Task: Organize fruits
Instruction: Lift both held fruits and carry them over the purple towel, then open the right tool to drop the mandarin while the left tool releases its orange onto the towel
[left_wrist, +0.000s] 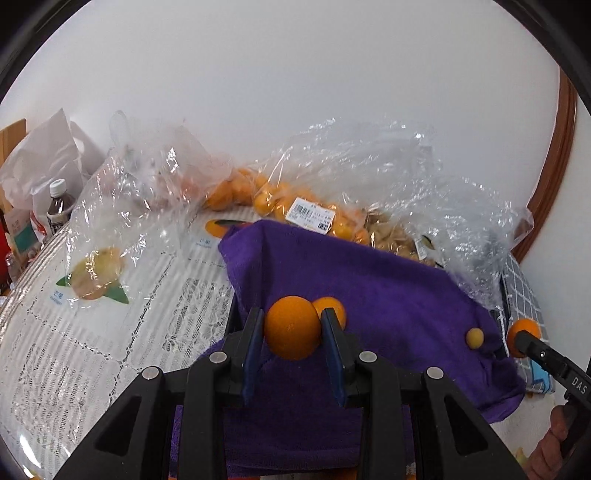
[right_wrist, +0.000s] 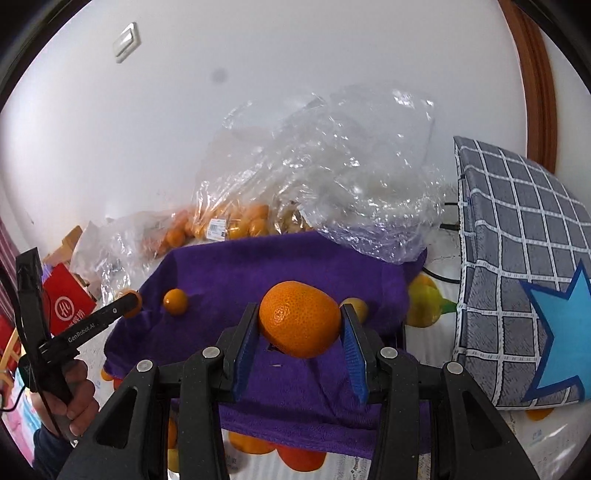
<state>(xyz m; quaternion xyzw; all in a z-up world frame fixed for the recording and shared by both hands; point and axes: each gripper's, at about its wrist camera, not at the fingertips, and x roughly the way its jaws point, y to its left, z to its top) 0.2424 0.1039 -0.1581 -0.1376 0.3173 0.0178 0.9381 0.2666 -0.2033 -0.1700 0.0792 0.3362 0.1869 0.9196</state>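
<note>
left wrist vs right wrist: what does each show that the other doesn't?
Left wrist only: a bottle, the lace tablecloth and a barcode label close enough to make out.
Right wrist only: a wall switch, a checked cushion with a blue star, and a red packet.
Both: the purple towel, clear bags of fruit, and each gripper shut on an orange, left gripper, right gripper.

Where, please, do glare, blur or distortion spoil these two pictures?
Left wrist view: glare on the plastic bags, fisheye bending of the door frame. Right wrist view: a dark smudge on the wall, glare on the bag; both oranges stay sharp.
</note>
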